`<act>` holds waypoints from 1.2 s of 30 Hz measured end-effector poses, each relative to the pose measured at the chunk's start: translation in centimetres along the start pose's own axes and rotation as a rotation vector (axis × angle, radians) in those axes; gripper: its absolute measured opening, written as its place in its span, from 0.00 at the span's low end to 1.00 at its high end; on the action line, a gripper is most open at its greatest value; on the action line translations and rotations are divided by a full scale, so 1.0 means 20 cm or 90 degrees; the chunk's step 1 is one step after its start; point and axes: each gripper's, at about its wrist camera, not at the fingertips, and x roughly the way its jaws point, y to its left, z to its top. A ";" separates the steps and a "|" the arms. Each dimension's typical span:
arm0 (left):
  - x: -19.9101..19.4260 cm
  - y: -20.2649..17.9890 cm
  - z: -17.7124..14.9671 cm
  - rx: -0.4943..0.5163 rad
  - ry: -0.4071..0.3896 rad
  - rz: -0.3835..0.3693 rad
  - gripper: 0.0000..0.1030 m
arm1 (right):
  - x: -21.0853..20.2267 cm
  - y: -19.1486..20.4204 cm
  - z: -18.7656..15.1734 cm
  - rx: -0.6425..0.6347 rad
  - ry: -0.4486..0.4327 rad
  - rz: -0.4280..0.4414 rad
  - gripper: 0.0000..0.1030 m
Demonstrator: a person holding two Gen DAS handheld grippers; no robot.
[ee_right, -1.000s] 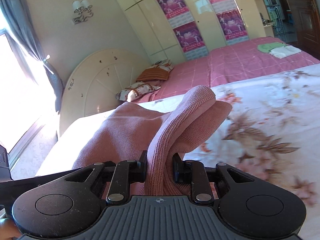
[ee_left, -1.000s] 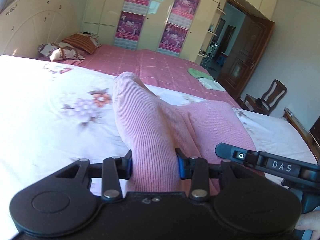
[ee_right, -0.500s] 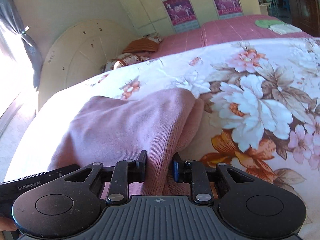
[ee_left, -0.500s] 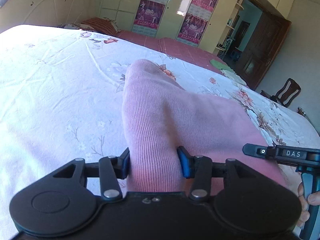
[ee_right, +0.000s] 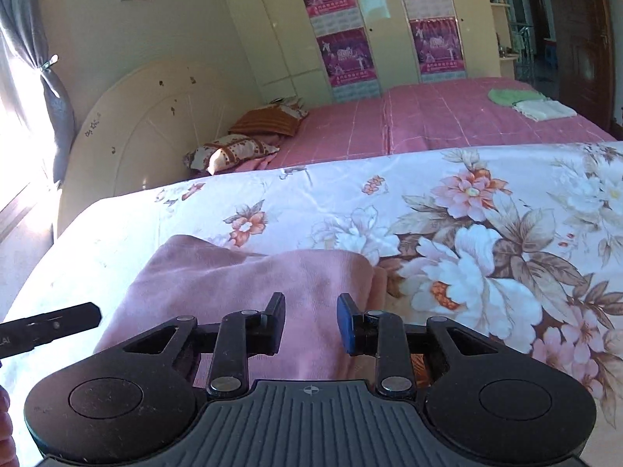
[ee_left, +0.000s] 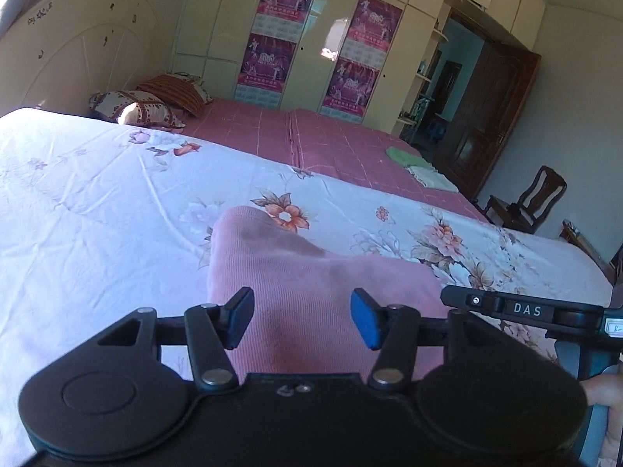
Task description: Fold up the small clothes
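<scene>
A small pink ribbed garment (ee_left: 303,284) lies folded over on the floral bedspread (ee_left: 97,210). My left gripper (ee_left: 301,321) hovers just over its near left edge; its jaws are opening and the blue pads stand clear of the cloth. In the right wrist view the same pink garment (ee_right: 241,276) lies flat beneath my right gripper (ee_right: 310,325), whose jaws are also opening, with the fabric between them but not pinched. The other gripper's tip shows at each view's edge.
A second bed with a pink checked sheet (ee_left: 311,144) lies beyond, carrying pillows (ee_left: 136,107) and folded green and white cloths (ee_left: 420,165). A wardrobe with posters (ee_left: 311,39), a dark door (ee_left: 486,116) and a wooden chair (ee_left: 533,202) stand further back.
Both grippers carried the raised pink fold forward and down onto the bedspread, then let go. The garment now lies flat and both pairs of jaws have spread apart.
</scene>
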 end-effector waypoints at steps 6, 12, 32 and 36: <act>0.22 0.02 -0.01 0.023 0.039 0.029 0.52 | 0.21 -0.02 0.00 -0.006 0.041 -0.025 0.28; 0.26 0.02 -0.01 0.036 0.048 0.039 0.54 | 0.28 -0.07 -0.04 -0.028 0.065 -0.070 0.26; -0.22 -0.15 -0.30 0.051 0.072 0.014 0.53 | -0.33 0.13 -0.43 -0.047 0.067 -0.006 0.27; -0.15 -0.13 -0.39 0.046 0.104 0.021 0.55 | -0.30 0.07 -0.53 -0.057 0.083 -0.055 0.25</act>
